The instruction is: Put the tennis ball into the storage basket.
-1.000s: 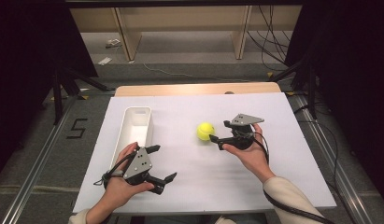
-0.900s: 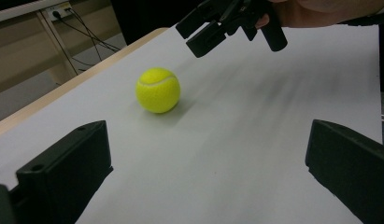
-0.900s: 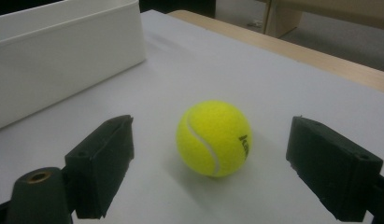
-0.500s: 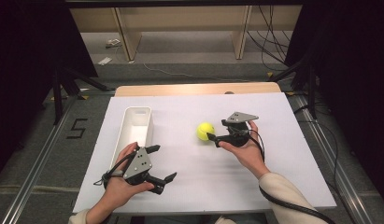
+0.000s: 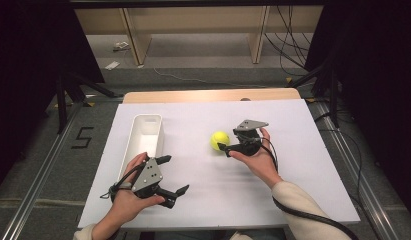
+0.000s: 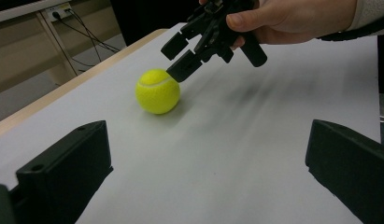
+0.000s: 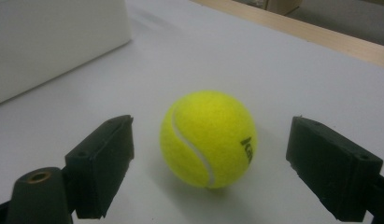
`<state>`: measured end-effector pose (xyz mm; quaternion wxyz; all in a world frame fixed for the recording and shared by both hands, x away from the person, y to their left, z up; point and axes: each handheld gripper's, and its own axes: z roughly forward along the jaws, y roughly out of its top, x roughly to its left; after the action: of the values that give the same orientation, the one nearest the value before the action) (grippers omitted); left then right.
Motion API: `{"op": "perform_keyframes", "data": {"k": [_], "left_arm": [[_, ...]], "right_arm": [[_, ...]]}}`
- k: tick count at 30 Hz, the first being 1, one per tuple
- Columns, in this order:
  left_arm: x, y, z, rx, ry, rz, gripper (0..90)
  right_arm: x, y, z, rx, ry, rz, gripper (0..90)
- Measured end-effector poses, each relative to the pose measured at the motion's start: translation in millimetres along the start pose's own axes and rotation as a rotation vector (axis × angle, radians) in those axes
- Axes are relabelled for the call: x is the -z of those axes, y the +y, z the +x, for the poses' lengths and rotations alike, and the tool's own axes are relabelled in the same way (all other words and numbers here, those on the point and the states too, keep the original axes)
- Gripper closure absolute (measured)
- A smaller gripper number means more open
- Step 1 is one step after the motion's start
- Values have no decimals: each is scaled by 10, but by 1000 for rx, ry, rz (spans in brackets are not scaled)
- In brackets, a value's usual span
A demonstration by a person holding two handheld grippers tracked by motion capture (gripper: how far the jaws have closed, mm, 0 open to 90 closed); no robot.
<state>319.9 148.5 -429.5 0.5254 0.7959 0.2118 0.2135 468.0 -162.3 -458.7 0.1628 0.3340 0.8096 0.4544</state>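
On the white table top (image 5: pixel 293 185), a yellow tennis ball (image 5: pixel 219 140) lies right of centre, resting on the surface with its seam and part of a black printed word visible in the right gripper view. The right gripper (image 5: pixel 224 147) is held just beside the ball with its jaws spread wide. In the right gripper view the ball (image 7: pixel 208 138) sits between the two fingers (image 7: pixel 103 163), slightly ahead of their tips, with a clear gap on each side; neither finger touches it. In the left gripper view the nearer finger tip comes very close to the ball's upper side. The left gripper (image 5: pixel 171 175) is held low at the near left, well apart from the ball, jaws likewise spread and holding nothing. A white bin (image 5: pixel 143 140) stands to the ball's left, just beyond the left hand (image 5: pixel 128 200).
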Motion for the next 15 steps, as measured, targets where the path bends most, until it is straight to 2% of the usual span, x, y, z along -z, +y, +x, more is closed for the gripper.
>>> {"op": "perform_keyframes", "data": {"k": [15], "left_arm": [[-1, -2, 0, 1, -3, 0, 0]], "right_arm": [[-211, 15, -28, -7, -19, 41, 157]]}}
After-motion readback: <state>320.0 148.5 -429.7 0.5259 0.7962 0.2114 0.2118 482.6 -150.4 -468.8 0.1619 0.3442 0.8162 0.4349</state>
